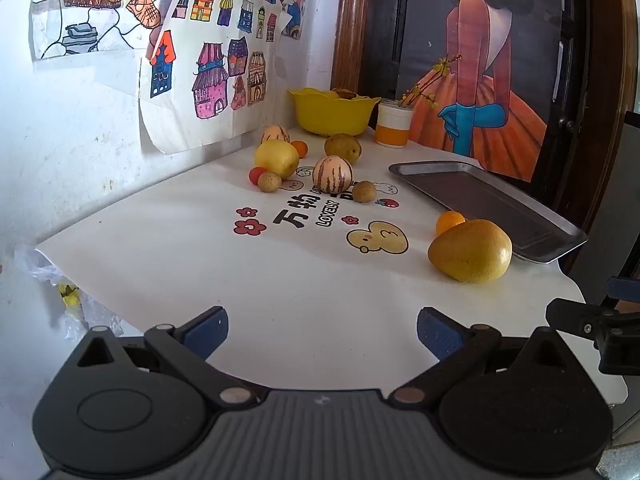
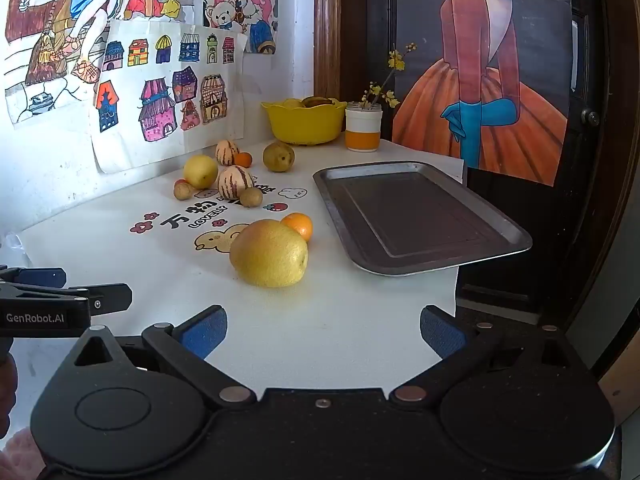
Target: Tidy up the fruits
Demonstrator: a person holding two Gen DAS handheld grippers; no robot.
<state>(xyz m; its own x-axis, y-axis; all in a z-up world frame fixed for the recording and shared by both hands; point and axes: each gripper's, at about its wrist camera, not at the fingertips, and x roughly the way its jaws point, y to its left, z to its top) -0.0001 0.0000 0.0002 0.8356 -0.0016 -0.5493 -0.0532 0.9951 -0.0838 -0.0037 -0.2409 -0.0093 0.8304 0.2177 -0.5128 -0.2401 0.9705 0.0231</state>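
A big yellow-green citrus (image 1: pixel 470 251) (image 2: pixel 269 253) lies on the white table mat with a small orange (image 1: pixel 450 221) (image 2: pixel 298 225) right behind it, beside an empty metal tray (image 1: pixel 488 204) (image 2: pixel 416 216). Further back sits a cluster of fruit: a striped melon (image 1: pixel 333 174) (image 2: pixel 235 182), a yellow fruit (image 1: pixel 277 158) (image 2: pixel 201 171), a brownish pear (image 1: pixel 343 147) (image 2: pixel 279 156) and small round fruits. My left gripper (image 1: pixel 322 330) is open above the mat's near edge, holding nothing. My right gripper (image 2: pixel 324 330) is also open and empty, short of the big citrus.
A yellow bowl (image 1: pixel 334 114) (image 2: pixel 305 122) with fruit in it stands at the back beside a white and orange cup (image 1: pixel 394 124) (image 2: pixel 363 128). Drawings hang on the wall at left. A dark door with a poster is behind the tray. The mat's right edge drops off.
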